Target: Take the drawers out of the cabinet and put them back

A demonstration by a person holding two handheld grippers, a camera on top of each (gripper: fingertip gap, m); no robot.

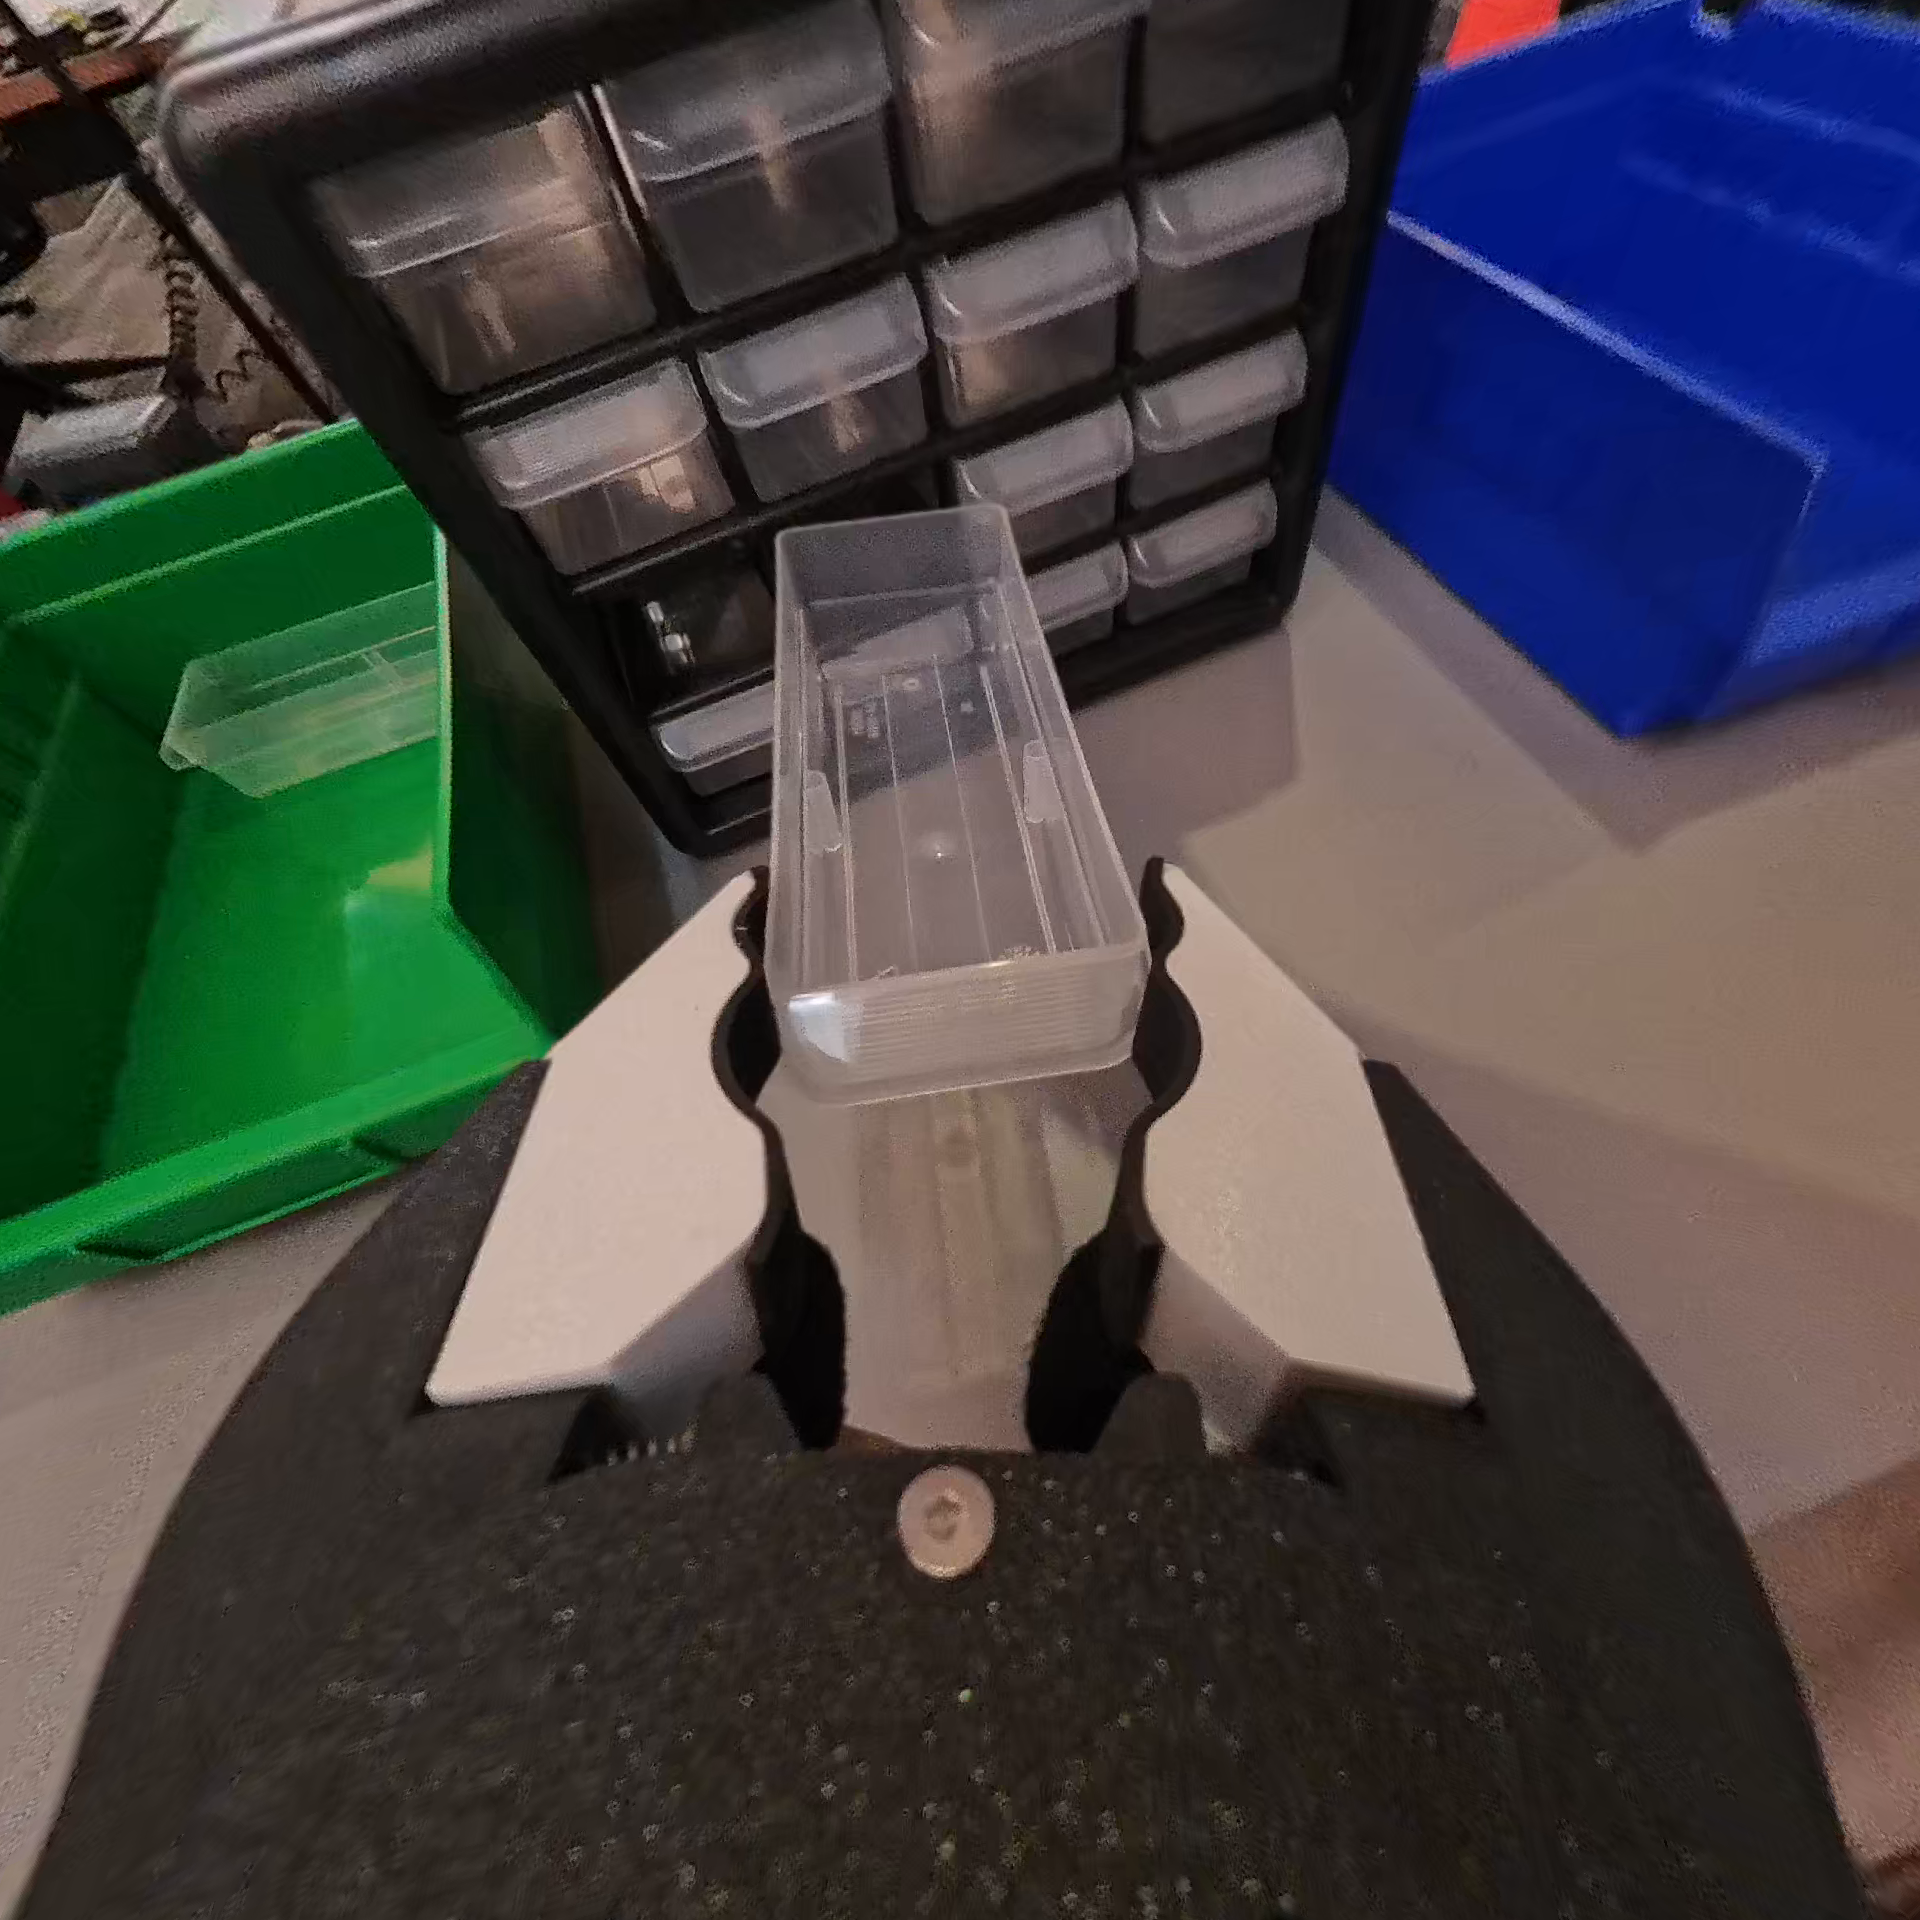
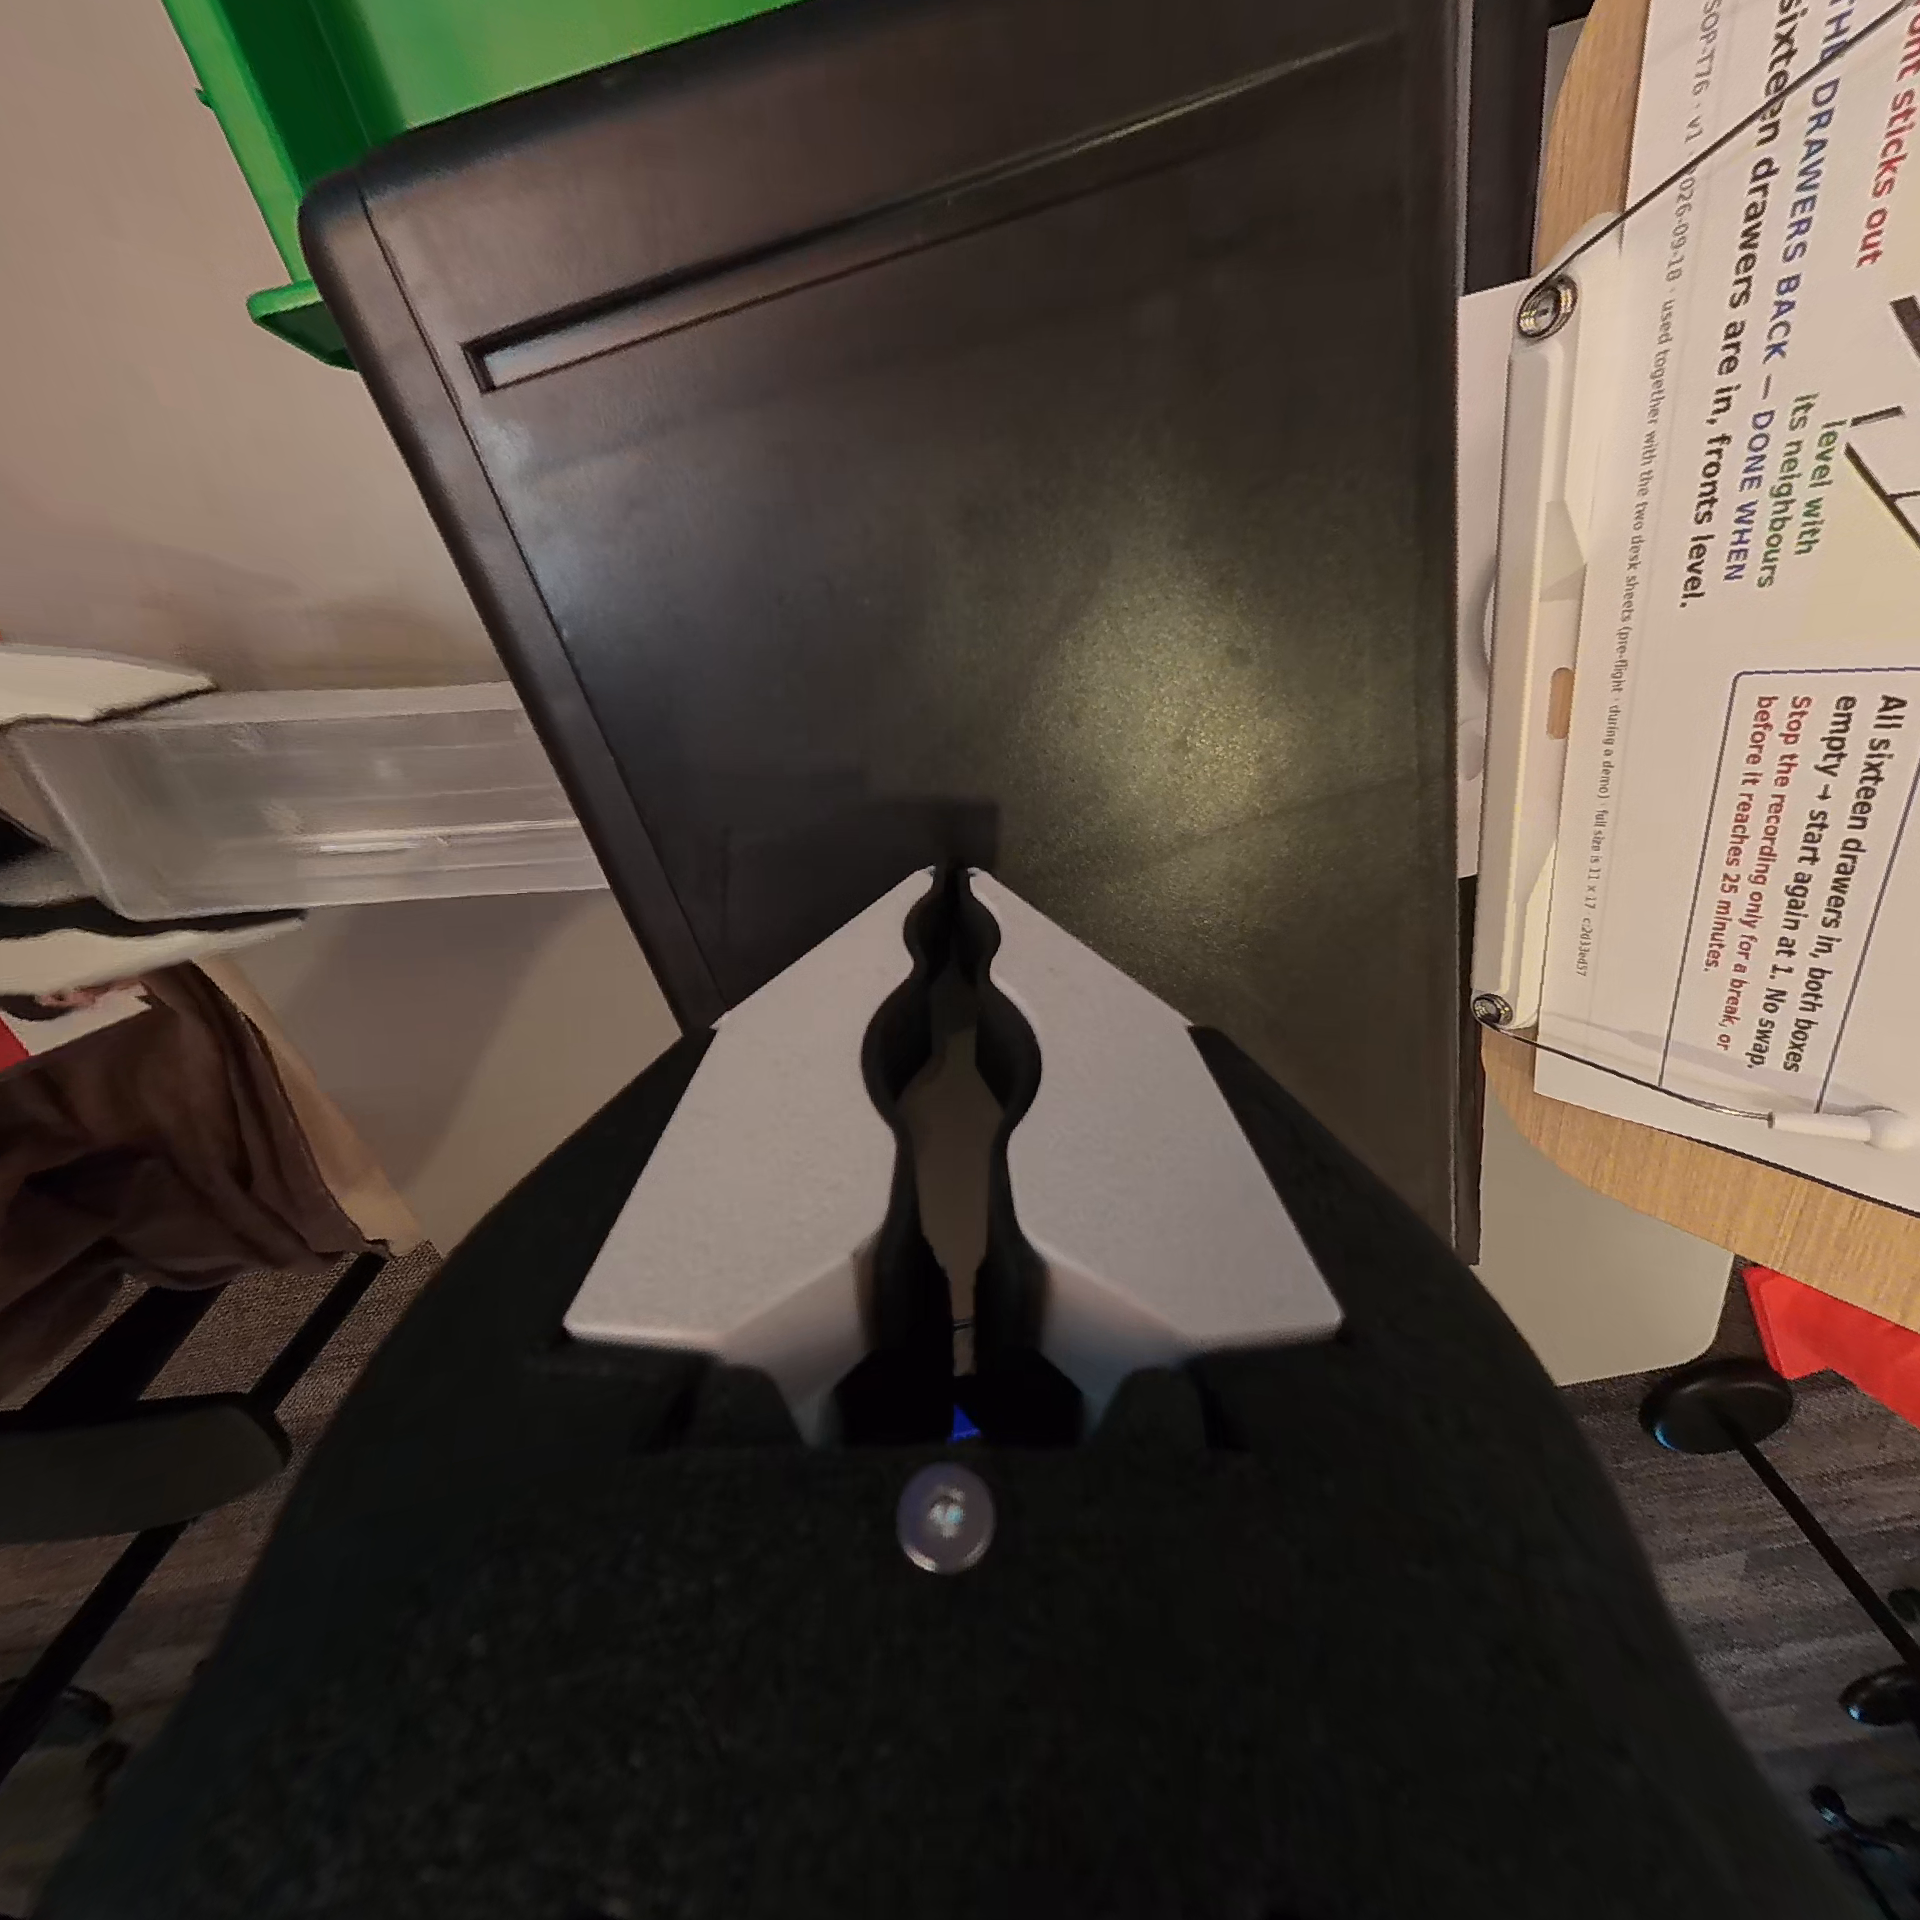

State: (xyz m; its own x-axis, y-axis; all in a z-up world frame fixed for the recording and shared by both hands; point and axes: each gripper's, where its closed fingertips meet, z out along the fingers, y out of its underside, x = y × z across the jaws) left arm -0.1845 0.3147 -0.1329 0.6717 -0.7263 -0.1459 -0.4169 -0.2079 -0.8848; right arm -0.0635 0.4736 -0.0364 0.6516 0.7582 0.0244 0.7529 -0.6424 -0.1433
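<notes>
Drawer of clear plastic sits between my left tongs at the centre of the left wrist view; the two pads press against its sides near its front lip, so the tongs are closed on it about as wide as the drawer. Its far end points at the black cabinet, which fills the upper middle of the frame, tilted in the picture. Most slots there hold clear drawers; one slot at the cabinet's lower left, just left of my drawer's far end, is dark and open. At the left edge a green bin stands just beside the cabinet, with another clear drawer lying in it. At the upper right a blue bin stands on the pale worktop, close to the cabinet's other side.

In the right wrist view my right tongs are pinched together, holding nothing, the tips right at the cabinet's plain black side panel; I cannot tell whether they touch it. The green bin shows at the top left. At the left edge, the held drawer appears blurred, reaching to the cabinet's front. A printed sheet on a wooden board fills the right edge.
</notes>
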